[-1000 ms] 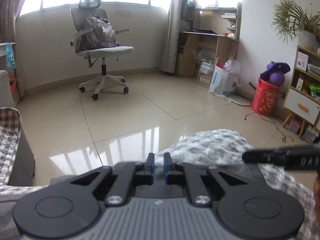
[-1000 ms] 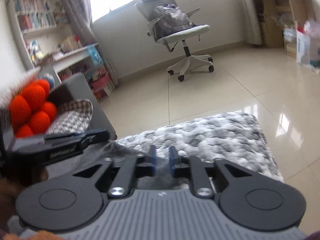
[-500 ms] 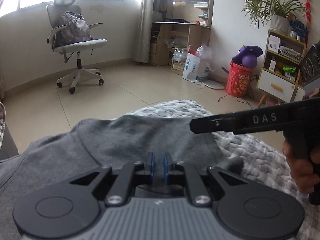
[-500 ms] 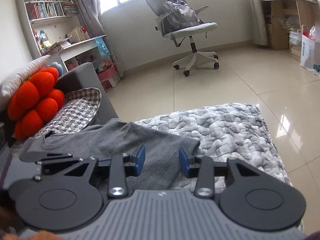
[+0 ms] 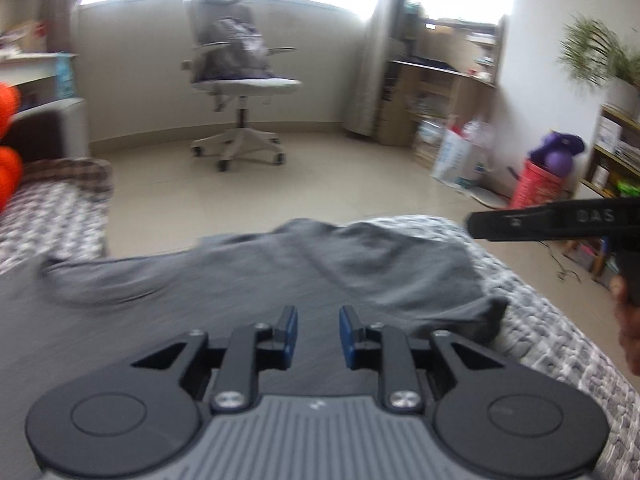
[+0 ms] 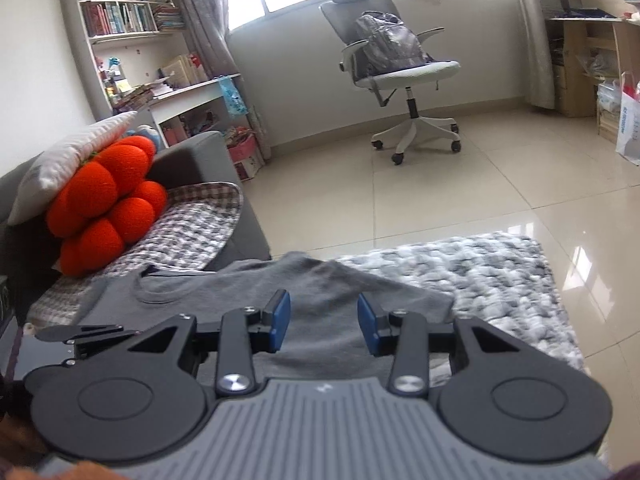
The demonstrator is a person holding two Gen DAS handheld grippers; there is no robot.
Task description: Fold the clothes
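Grey T-shirt (image 6: pixel 320 292) lies spread on the quilted grey-white cover (image 6: pixel 492 276), collar toward its sofa-side edge, no fold visible yet. Left gripper (image 5: pixel 318 332) fingers are opening, nothing between them. Right gripper (image 6: pixel 323 323) fingers stand apart, empty. Folding mostly remains.

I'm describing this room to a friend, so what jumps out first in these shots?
A cluster of bright orange-red ball cushions on the grey sofa at the left. Next, the grey T-shirt spread flat on the mottled grey blanket, just ahead of both grippers. By the window stands a white office chair with a grey bag on its seat.
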